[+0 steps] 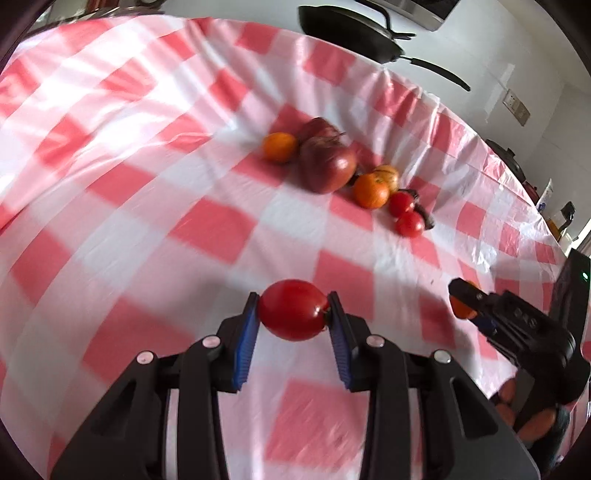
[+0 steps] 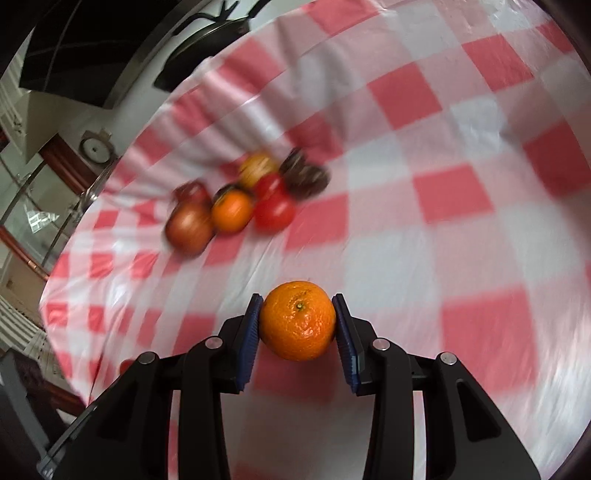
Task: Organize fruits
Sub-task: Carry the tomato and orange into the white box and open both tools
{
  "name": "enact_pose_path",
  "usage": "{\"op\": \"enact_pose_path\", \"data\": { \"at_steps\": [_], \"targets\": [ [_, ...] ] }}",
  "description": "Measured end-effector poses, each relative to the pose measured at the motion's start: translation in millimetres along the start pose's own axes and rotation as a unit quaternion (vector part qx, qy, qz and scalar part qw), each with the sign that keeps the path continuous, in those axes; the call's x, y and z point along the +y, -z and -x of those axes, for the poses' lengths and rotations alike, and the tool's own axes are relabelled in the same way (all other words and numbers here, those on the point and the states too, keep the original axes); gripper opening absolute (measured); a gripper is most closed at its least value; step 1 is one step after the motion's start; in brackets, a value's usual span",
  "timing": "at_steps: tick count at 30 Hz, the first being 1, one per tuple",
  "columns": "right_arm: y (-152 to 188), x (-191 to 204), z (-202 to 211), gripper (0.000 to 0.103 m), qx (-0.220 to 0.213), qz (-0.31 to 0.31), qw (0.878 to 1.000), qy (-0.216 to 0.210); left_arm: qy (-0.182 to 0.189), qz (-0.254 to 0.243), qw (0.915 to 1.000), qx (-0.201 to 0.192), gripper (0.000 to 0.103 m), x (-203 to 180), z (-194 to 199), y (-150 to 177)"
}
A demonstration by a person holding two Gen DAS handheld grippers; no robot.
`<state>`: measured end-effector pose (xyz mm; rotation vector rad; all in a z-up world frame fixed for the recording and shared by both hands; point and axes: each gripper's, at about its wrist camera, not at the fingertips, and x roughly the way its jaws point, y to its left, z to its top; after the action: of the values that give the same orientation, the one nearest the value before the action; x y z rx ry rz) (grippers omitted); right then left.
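Note:
My left gripper (image 1: 291, 312) is shut on a red tomato (image 1: 291, 308) and holds it above the checked cloth. My right gripper (image 2: 298, 321) is shut on an orange mandarin (image 2: 298, 319); it also shows at the right of the left wrist view (image 1: 466, 301). A heap of produce lies further back: a big red onion (image 1: 327, 168), mandarins (image 1: 370, 191), two small tomatoes (image 1: 409, 223). In the right wrist view the same heap is blurred: an onion (image 2: 189, 229), a mandarin (image 2: 232, 211), a tomato (image 2: 274, 214).
A red-and-white checked cloth (image 1: 129, 206) covers the table. Black frying pans (image 1: 347, 31) hang on the wall beyond the table's far edge. The table's edge runs along the right (image 1: 517, 177).

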<state>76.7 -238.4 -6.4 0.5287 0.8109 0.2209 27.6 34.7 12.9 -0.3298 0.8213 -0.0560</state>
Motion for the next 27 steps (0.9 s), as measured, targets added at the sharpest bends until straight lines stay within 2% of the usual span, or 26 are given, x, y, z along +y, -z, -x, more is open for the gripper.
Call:
{"op": "enact_pose_path", "data": {
  "at_steps": [3,7,13,15,19,22,27],
  "targets": [
    [28,16,12,0.038,0.004,-0.002,1.000,-0.027,-0.014,-0.002,0.9999,-0.007,0.037,16,20,12],
    [70,42,24,0.038,0.032,0.027,0.998,-0.037,-0.015,-0.004,0.9997,-0.017,0.037,40,46,25],
    [114,83,34,0.038,0.055,0.073,0.994,-0.055,-0.014,0.002,0.9995,-0.027,0.037,77,81,40],
    [129,100,38,0.038,0.058,0.101,0.992,-0.057,-0.017,0.005,0.9992,-0.035,0.037,87,91,43],
    [149,124,39,0.038,0.073,0.129,0.987,-0.070,0.001,0.007,0.9981,-0.061,0.037,107,114,48],
    [165,147,39,0.038,0.079,0.169,0.980,-0.074,0.005,-0.009,0.9972,-0.073,0.037,120,132,58],
    [188,179,39,0.038,0.094,0.217,0.967,-0.098,-0.015,-0.040,0.9947,-0.094,0.037,148,167,86]
  ]
}}
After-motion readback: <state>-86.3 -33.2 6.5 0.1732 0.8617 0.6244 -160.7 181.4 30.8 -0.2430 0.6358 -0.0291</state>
